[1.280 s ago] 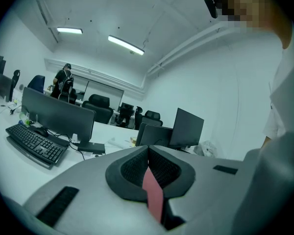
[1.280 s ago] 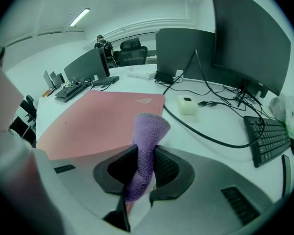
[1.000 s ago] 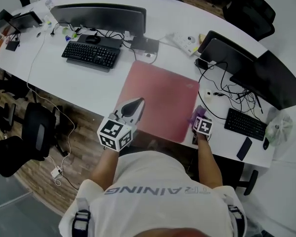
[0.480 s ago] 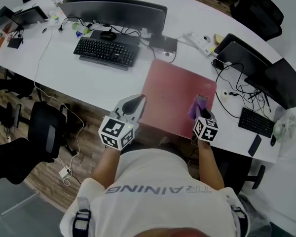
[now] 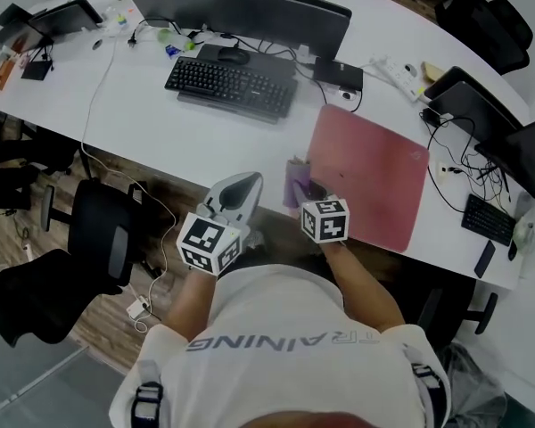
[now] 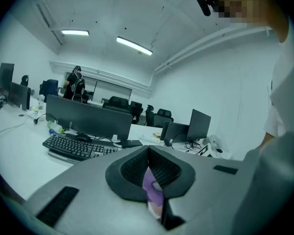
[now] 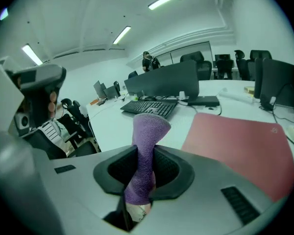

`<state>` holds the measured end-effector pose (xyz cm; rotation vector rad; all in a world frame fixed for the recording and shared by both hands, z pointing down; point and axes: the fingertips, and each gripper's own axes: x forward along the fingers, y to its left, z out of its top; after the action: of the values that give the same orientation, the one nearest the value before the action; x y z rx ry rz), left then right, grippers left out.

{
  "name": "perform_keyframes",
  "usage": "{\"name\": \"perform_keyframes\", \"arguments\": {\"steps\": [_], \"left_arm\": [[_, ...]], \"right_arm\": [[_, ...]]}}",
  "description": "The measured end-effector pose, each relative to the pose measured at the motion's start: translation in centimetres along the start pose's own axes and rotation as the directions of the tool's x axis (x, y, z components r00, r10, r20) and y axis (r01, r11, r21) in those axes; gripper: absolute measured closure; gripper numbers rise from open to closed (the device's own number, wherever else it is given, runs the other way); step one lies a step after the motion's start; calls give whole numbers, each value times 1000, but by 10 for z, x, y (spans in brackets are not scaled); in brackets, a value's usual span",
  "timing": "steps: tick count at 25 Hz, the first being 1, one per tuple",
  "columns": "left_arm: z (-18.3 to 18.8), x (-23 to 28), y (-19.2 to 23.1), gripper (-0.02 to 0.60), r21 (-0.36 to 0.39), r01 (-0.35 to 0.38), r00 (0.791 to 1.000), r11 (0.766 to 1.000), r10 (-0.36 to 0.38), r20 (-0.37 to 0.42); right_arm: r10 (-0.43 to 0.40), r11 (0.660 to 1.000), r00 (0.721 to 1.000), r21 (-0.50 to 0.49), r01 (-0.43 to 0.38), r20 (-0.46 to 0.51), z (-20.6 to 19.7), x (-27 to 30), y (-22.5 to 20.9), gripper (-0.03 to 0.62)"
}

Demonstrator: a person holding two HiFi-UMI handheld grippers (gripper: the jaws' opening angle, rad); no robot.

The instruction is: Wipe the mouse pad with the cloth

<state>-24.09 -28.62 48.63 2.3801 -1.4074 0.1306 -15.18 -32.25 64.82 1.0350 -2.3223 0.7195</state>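
**A:** Right claw, what's it doing?

**B:** The right gripper (image 7: pixel 146 163) is clamping a purple fuzzy cloth (image 7: pixel 148 129). The jaws are pinching narrow on its lower part. The upper part is standing up out of them like a rolled tube.

**A:** And where is that sitting against the pad?

**B:** From the head view, the cloth is hanging just beside the left edge of the red rectangular mouse pad (image 5: pixel 370 172), towards its near corner, above the white curved desk (image 5: pixel 160 136). I cannot tell whether it is touching the surface. The pad is lying flat, with nothing resting on it.

**A:** Left claw?

**B:** The left gripper (image 6: pixel 148 153) is hovering off the desk's near edge, just left of the cloth. Its jaws are pressing together, pad to pad. A sliver of purple is showing through the slot below the pads, but I cannot tell what it belongs to.

**A:** Anything else nearby?

**B:** A black keyboard (image 5: pixel 232 86) is lying beyond the grippers, left of the pad. A wide black monitor (image 5: pixel 241 12) is standing behind it.
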Motion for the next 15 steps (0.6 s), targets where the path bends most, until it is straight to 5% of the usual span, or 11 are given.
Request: {"name": "perform_keyframes", "arguments": {"steps": [5, 15], "left_arm": [[-16, -24, 26, 551, -19, -1, 999, 1000, 0, -46], [-17, -13, 9, 551, -16, 26, 998, 1000, -27, -56]], "right_arm": [[12, 1000, 990, -22, -15, -139, -46, 65, 33, 499], [-61, 997, 975, 30, 69, -211, -88, 61, -11, 499]]}}
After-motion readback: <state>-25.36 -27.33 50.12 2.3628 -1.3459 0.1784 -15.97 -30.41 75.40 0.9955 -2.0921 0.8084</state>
